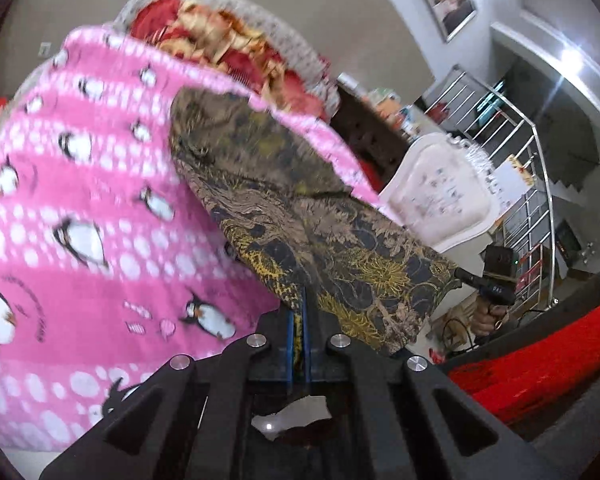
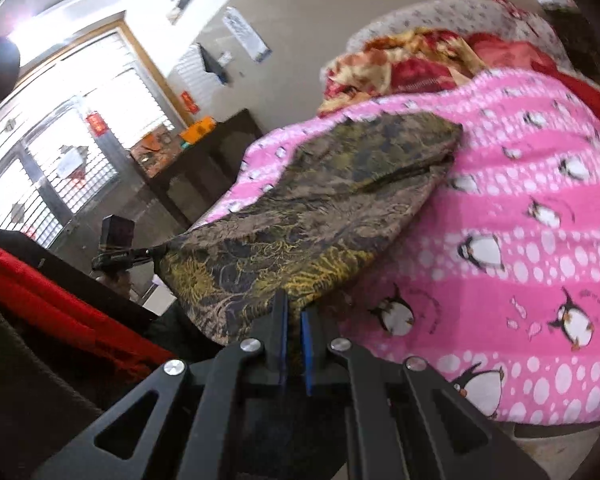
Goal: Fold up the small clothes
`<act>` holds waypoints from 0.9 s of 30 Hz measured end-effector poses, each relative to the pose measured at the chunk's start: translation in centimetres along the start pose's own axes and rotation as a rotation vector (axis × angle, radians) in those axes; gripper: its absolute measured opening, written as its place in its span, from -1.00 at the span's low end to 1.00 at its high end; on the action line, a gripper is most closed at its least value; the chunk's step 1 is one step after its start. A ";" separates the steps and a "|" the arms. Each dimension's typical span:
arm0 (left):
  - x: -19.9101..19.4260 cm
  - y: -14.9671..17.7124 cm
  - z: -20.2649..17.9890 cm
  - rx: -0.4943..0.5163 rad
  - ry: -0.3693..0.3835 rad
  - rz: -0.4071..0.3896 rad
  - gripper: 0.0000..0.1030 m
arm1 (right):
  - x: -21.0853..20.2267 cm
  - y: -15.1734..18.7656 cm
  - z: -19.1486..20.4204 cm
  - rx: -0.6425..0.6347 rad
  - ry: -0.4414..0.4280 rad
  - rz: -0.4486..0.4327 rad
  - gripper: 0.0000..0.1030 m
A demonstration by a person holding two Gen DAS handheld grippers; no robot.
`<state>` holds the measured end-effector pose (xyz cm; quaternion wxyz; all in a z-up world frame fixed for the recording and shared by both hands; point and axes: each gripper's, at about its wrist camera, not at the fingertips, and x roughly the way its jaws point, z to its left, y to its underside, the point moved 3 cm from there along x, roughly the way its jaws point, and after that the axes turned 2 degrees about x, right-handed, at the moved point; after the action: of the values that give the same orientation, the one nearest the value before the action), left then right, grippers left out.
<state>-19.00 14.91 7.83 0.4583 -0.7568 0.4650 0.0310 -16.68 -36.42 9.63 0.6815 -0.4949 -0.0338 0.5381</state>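
You have the jaws of both your left gripper (image 1: 299, 320) and your right gripper (image 2: 294, 312) clamped on the near edge of the floral garment (image 1: 320, 240), whose far part lies on the pink penguin blanket (image 1: 80, 200) covering the bed.

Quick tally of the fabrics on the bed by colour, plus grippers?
Pink penguin blanket: 1
Brown-yellow floral garment: 1
Red-gold quilt: 1
Grippers: 2, left gripper and right gripper
Total: 5
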 end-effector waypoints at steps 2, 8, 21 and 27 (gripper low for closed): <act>-1.4 -0.4 -0.8 0.009 0.003 -0.032 -1.00 | -1.3 -0.7 0.9 -0.016 -0.009 -0.038 -0.89; -4.9 -0.3 -3.7 0.034 0.073 -0.051 -1.00 | -5.9 -2.7 3.9 -0.085 -0.069 -0.128 -0.90; 4.6 -9.9 3.0 -0.043 -0.083 -0.088 -1.00 | 0.5 -8.8 -4.0 -0.001 0.067 -0.154 -0.89; 12.0 -17.3 8.6 -0.031 -0.183 -0.032 -1.00 | 7.6 -14.7 -11.2 0.109 0.214 -0.175 -0.89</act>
<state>3.69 15.53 8.67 0.4877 -0.7650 0.4087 0.0998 3.30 -36.72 10.71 0.7514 -0.5068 0.0255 0.4217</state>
